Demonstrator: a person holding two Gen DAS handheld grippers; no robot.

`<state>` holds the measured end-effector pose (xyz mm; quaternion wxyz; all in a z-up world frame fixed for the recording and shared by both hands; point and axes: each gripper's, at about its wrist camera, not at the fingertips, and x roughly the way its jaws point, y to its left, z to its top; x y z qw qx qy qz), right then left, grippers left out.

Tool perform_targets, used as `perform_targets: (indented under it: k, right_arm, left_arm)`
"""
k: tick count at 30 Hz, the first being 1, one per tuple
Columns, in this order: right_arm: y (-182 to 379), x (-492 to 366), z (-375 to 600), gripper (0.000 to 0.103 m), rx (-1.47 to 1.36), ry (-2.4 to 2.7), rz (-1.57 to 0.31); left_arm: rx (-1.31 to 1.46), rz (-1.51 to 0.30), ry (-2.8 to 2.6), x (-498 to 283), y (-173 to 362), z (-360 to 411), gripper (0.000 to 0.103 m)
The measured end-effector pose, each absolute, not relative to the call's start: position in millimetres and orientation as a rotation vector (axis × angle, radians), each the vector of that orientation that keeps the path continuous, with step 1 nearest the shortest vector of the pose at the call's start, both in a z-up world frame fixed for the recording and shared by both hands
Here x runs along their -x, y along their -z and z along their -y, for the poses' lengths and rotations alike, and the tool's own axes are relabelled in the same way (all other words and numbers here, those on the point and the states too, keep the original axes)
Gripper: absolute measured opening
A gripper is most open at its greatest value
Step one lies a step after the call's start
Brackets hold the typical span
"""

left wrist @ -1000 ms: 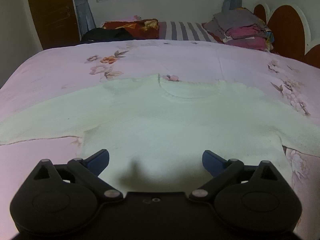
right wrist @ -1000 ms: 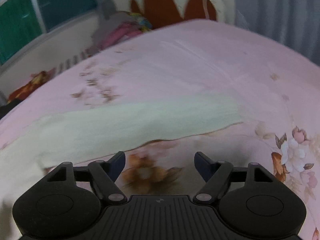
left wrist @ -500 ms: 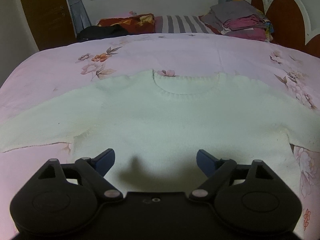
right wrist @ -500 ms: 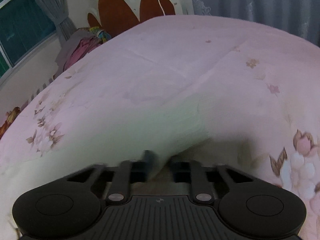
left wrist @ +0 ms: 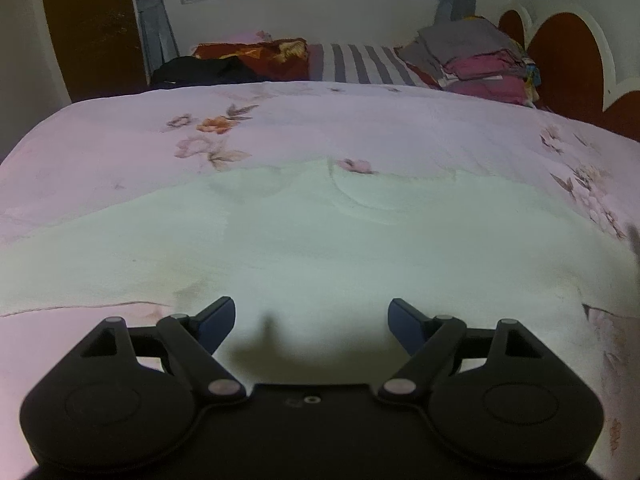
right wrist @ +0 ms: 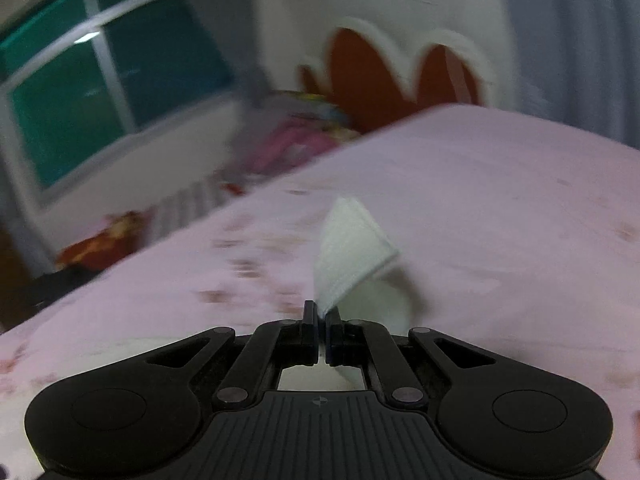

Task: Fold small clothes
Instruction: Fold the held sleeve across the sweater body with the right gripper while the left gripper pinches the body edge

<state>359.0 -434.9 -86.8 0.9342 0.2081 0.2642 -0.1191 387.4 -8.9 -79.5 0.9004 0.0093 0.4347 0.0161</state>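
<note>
Right wrist view | my right claw [right wrist: 322,330] pinches sweater cuff [right wrist: 352,256], lifted for folding inward | left claw [left wrist: 312,320] gapes empty over sweater [left wrist: 320,248], ready.

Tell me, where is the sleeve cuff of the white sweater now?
In the right wrist view, the cuff sticks up centre frame, pinched between the right gripper fingers above the pink bedspread.

Sweater [left wrist: 320,248] spread flat on bedspread [left wrist: 360,128], neckline toward the far side, sleeves reaching left and right; behind it along the bed's far edge, dark garment [left wrist: 204,70] left, striped pillow [left wrist: 356,64] centre, stack of folded clothes [left wrist: 476,60] right beside headboard [left wrist: 568,68].
</note>
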Motion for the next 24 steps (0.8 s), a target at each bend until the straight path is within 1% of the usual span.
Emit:
perform_targets:
  k: [5, 8, 14, 17, 20, 21, 23, 24]
  right_arm:
    - [67.0, -392.8, 331.0, 0.002, -0.379, 0.023, -0.533]
    - [70.0, -410.8, 266.0, 0.002, -0.357, -0.105, -0.559]
    - [103.7, -423.9, 161.2, 0.002, -0.288, -0.296, -0.694]
    - [123.9, -424.9, 135.0, 0.003, -0.255, -0.335, -0.763]
    - [133.0, -425.4, 126.1, 0.004, -0.243, -0.345, -0.791]
    - [133.3, -425.9, 127.6, 0.007, -0.248, -0.345, -0.795]
    - [131.2, -425.1, 134.8, 0.022, -0.254, -0.335, -0.788]
    - [130.8, -421.3, 143.9, 0.042, -0.257, -0.323, -0.777]
  left_arm:
    - [0.010, -0.895, -0.062, -385.4, 77.5, -25.5, 0.083]
    - [0.008, -0.888, -0.086, -383.9, 76.3, -45.6, 0.083]
    - [0.040, -0.893, -0.107, -386.4, 78.0, -73.1, 0.083]
    - [0.055, -0.894, -0.078, -390.6, 79.5, -74.3, 0.083]
    - [0.067, -0.902, -0.030, -396.7, 82.4, -65.9, 0.084]
    - [0.075, -0.908, -0.013, -399.2, 84.2, -62.4, 0.084]
    - [0.090, -0.926, 0.028, -406.2, 88.7, -51.6, 0.085]
    - [0.099, -0.937, 0.057, -409.9, 91.3, -44.9, 0.086]
